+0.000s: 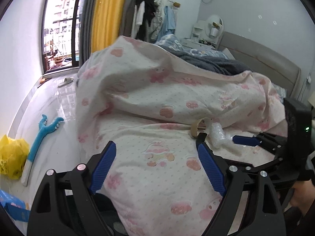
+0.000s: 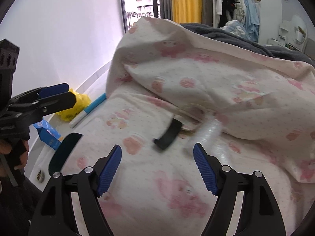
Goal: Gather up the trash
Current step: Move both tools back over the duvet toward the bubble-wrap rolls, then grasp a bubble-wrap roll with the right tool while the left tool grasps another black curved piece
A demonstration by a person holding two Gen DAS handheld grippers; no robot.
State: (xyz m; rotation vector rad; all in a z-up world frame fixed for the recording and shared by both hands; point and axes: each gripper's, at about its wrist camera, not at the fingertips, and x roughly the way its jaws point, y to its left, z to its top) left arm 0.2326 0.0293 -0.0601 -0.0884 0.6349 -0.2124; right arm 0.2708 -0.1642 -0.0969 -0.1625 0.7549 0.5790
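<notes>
On the bed, a brown cardboard tape ring [image 1: 197, 128] and a crumpled piece of clear bubble wrap [image 1: 218, 137] lie at the fold of the pink-patterned quilt [image 1: 149, 90]. In the right wrist view the bubble wrap [image 2: 208, 132] is blurred, beside a flat black object [image 2: 169, 132]. My left gripper [image 1: 156, 164] is open and empty above the quilt. My right gripper [image 2: 157, 166] is open and empty, just short of the bubble wrap; it shows in the left wrist view [image 1: 248, 140] at the right.
A yellow plastic bag [image 1: 12, 157], a blue plush toy [image 1: 42, 135] and a blue box [image 2: 48, 131] lie on the white floor left of the bed. A grey blanket [image 1: 214, 62] and clothes rack [image 1: 151, 11] are behind. A dark oval object [image 2: 63, 151] sits at the bed's edge.
</notes>
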